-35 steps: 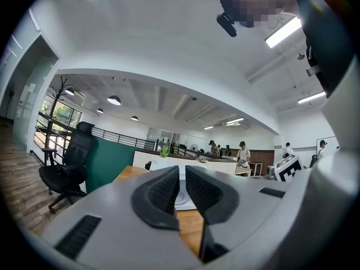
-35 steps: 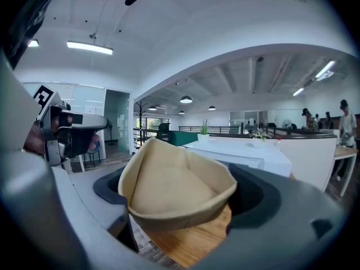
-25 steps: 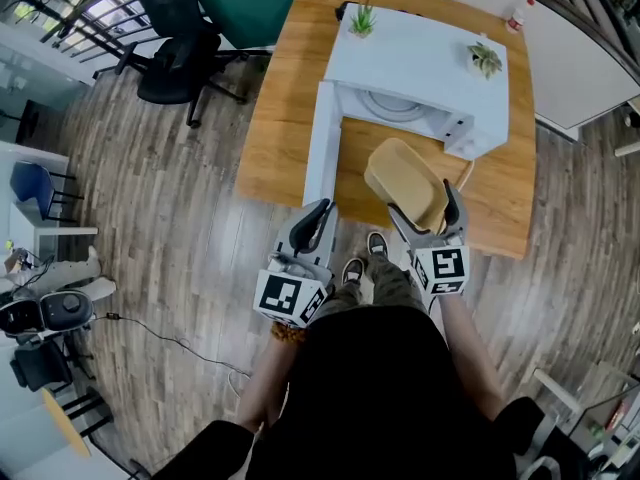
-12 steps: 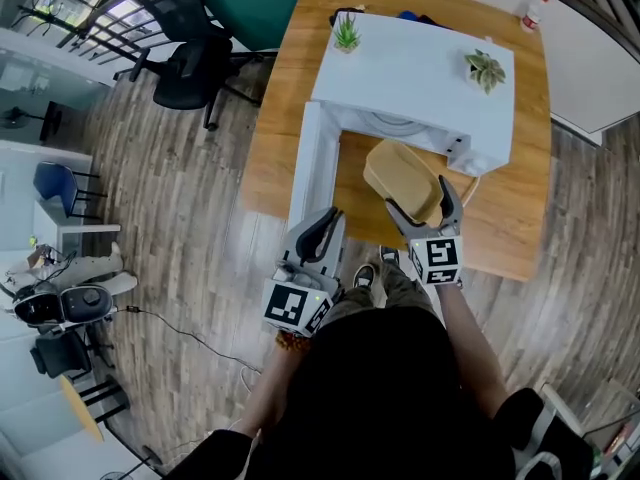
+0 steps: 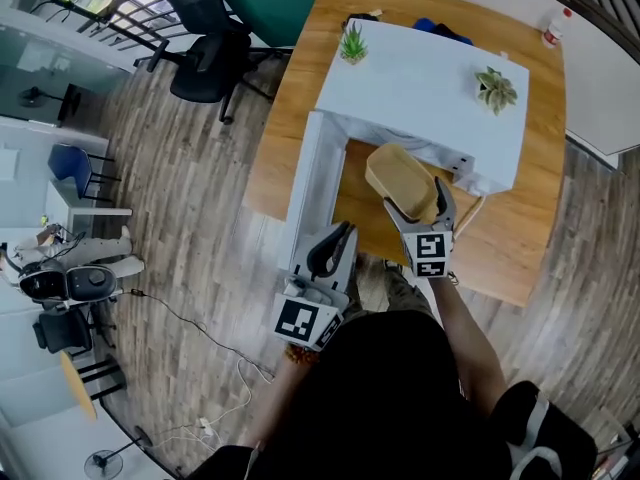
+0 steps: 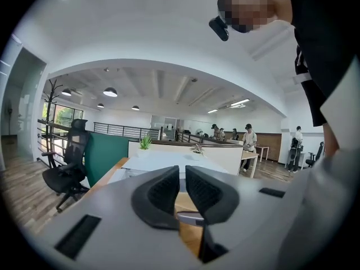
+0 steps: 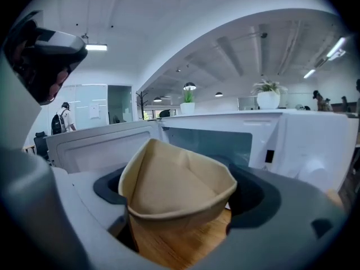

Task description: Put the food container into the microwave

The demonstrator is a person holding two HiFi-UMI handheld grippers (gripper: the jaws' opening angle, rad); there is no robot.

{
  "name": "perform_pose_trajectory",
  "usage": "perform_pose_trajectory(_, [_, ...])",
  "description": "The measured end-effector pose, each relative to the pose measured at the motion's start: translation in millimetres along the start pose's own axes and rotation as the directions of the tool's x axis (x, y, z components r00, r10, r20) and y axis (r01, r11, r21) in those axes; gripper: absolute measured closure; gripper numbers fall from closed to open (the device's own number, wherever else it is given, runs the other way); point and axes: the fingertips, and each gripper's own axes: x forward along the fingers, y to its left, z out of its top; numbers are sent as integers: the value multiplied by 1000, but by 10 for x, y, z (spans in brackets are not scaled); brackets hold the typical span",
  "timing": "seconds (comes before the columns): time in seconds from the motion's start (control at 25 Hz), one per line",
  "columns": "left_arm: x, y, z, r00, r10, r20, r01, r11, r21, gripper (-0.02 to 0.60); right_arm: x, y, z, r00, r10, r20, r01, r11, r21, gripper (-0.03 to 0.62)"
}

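We hold the tan, shallow paper food container (image 7: pixel 174 187), squeezed to a point, between our right gripper's (image 5: pixel 418 202) wide-set jaws, before the open white microwave (image 5: pixel 420 83). Our left gripper's (image 5: pixel 338 236) jaws press together, empty.

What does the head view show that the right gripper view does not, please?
Only the head view: the shut left gripper, the wood floor and the table from above. Only the right gripper view: the cavity's back wall and a ceiling lamp. Both: the container held in the right gripper, the open microwave and the two plants on top of it.
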Motion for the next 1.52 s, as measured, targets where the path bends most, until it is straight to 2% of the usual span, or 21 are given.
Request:
perform_pose_trajectory(0.28, [87,-33,-70,999,17,-41,-17,1000,10,531,356,-122,-73,999,-45,-7,45,999,12,68])
perform_pose_trajectory(0.48, [128,-101,-91,998,-8,-67,9,1000,27,531,541,-152,-56,997,-77,10,77,997,5,68])
perform_pose_trajectory(0.64, [224,-128,-68,998,-35,-49,35,999,-3,531,665,-197,-87,994,-106,14,106,994,-13,68])
perform_pose_trajectory(0.8, [295,-149,-149,995,-59,-83,63,997,48,531,774,-250,-137,991,-134,6,134,991,-20,68])
perform_pose_trajectory(1.0, [298,-166,-223,993,-76,-88,78,997,18,531,943,-357,-118,987,-161,7,161,986,-42,68])
perform_pose_trajectory(1.52, [75,110,-195,998,5,-58,-5,1000,5,531,1392,-538,-76,976,-218,3,218,974,-56,68])
